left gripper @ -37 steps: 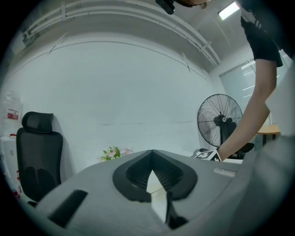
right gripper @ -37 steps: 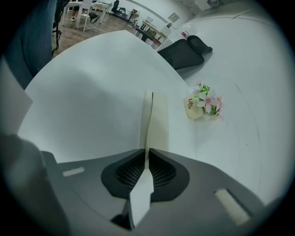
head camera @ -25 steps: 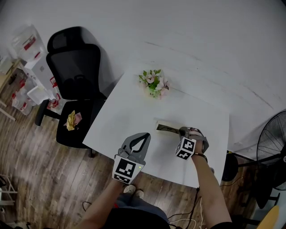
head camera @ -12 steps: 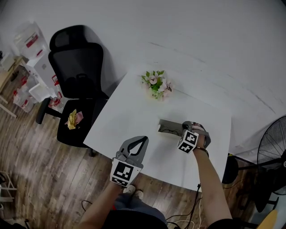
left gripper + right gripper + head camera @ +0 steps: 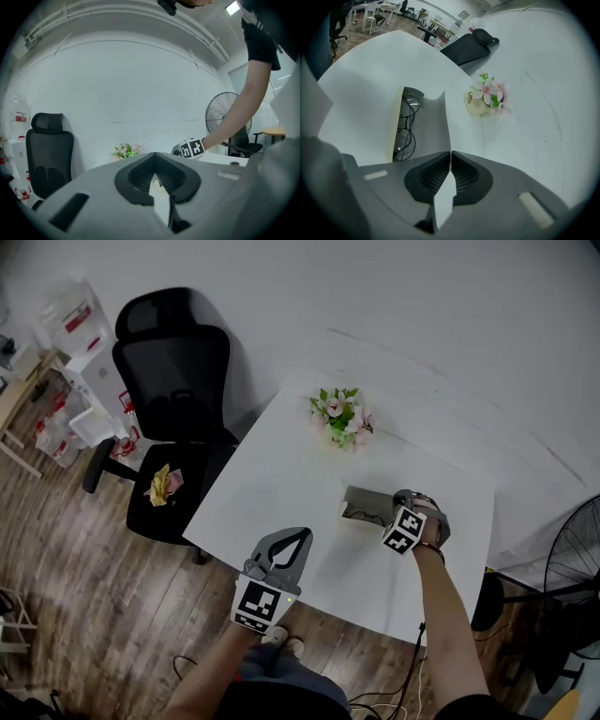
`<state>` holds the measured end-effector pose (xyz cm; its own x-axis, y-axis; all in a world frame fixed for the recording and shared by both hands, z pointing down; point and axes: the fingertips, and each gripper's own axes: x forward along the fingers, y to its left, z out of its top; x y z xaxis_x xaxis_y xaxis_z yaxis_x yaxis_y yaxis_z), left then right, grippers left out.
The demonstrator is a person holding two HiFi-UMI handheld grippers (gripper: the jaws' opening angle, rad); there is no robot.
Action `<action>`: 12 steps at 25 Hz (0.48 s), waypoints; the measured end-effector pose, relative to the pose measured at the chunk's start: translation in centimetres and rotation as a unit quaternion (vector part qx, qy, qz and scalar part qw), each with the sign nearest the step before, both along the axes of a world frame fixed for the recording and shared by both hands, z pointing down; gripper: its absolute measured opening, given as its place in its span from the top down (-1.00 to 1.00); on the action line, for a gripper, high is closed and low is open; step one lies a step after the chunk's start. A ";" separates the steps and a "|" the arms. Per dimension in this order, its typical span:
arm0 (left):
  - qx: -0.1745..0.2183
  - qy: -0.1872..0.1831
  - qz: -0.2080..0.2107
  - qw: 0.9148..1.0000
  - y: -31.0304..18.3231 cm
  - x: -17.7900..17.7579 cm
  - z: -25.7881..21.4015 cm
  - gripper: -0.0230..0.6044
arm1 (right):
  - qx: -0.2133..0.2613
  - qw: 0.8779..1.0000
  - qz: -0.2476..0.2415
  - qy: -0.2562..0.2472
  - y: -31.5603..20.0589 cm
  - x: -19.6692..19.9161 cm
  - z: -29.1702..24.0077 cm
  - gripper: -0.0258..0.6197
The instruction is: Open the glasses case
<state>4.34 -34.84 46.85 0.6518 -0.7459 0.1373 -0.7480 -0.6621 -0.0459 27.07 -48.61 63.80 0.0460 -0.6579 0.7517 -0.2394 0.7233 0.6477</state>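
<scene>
The grey glasses case [image 5: 364,506] lies on the white table [image 5: 281,474], right of centre. Its lid flap [image 5: 427,123] is folded back, and dark-framed glasses [image 5: 407,126] show inside against the pale lining. My right gripper [image 5: 405,502] sits at the case's right side, and in the right gripper view my right gripper [image 5: 450,153] is shut on the edge of that flap. My left gripper [image 5: 300,534] hovers near the table's front edge, well left of the case, shut with nothing in it; in the left gripper view my left gripper [image 5: 154,154] points level across the table.
A small pot of pink flowers [image 5: 343,416] stands at the table's far side, behind the case. A black office chair [image 5: 173,381] with a yellow object on its seat stands left of the table. A fan [image 5: 574,563] is at the right, off the table.
My right gripper has shifted a little sideways with the flap, and the grey flap now lies spread wider. The left gripper has stayed in place.
</scene>
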 end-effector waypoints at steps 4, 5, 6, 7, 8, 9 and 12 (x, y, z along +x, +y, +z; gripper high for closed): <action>-0.001 0.001 -0.001 1.000 0.2 -0.2 0.0 0.90 | -0.004 1.000 0.005 -0.002 -0.4 0.0 0.1 0.91; -0.001 0.001 -0.001 1.000 0.2 -0.2 0.1 0.90 | -0.003 1.000 0.005 -0.002 -0.5 0.0 0.1 0.91; -0.002 0.000 -0.002 1.000 0.3 -0.3 0.1 0.90 | -0.004 1.000 0.006 -0.002 -0.6 0.1 0.1 0.91; -0.002 -0.001 -0.002 1.000 0.3 -0.4 0.1 0.90 | -0.005 1.000 0.006 -0.001 -0.7 0.1 0.2 0.91; -0.002 -0.002 -0.003 1.000 0.4 -0.5 0.2 0.90 | -0.005 1.000 0.006 -0.001 -0.7 0.2 0.2 0.90; -0.003 -0.003 -0.003 1.000 0.4 -0.5 0.2 0.90 | -0.006 1.000 0.007 -0.002 -0.8 0.1 0.2 0.90; -0.003 -0.004 -0.005 1.000 0.5 -0.7 0.2 0.90 | -0.003 1.000 0.007 0.000 -1.1 0.2 0.1 0.90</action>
<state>3.59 -34.36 47.07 0.6427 -0.7519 0.1469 -0.7546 -0.6544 -0.0484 27.24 -49.67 63.94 0.0548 -0.6530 0.7553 -0.2495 0.7235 0.6436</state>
